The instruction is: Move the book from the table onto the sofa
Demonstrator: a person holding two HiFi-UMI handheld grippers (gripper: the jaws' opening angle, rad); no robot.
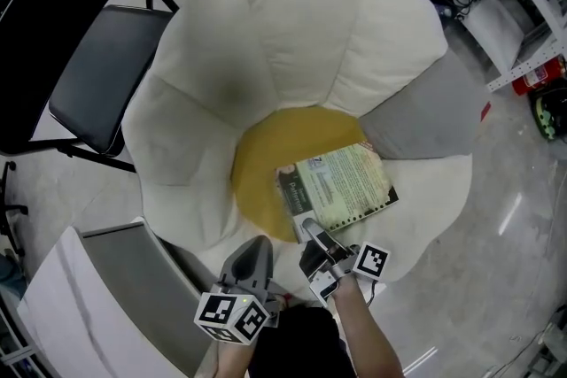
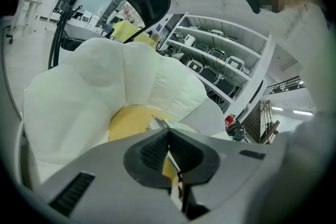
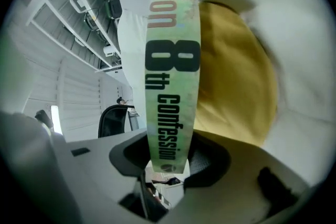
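book (image 1: 341, 186): near corner hidden under right gripper (image 1: 312, 232) | sofa (image 3: 299, 60): blurred in right gripper view | chair (image 1: 97, 75): cut by left edge

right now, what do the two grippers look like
The left gripper and right gripper are pale grey plastic, their jaws lined with black ribbed pads. Each carries a white cube printed with black square markers.

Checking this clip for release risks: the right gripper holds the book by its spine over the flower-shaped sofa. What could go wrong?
1. The right gripper pinches the book only at one end of its spine, so it may swing or slip.
2. The book sits partly over the yellow centre and partly over a puffy petal of the sofa; released there, it might tilt or slide.
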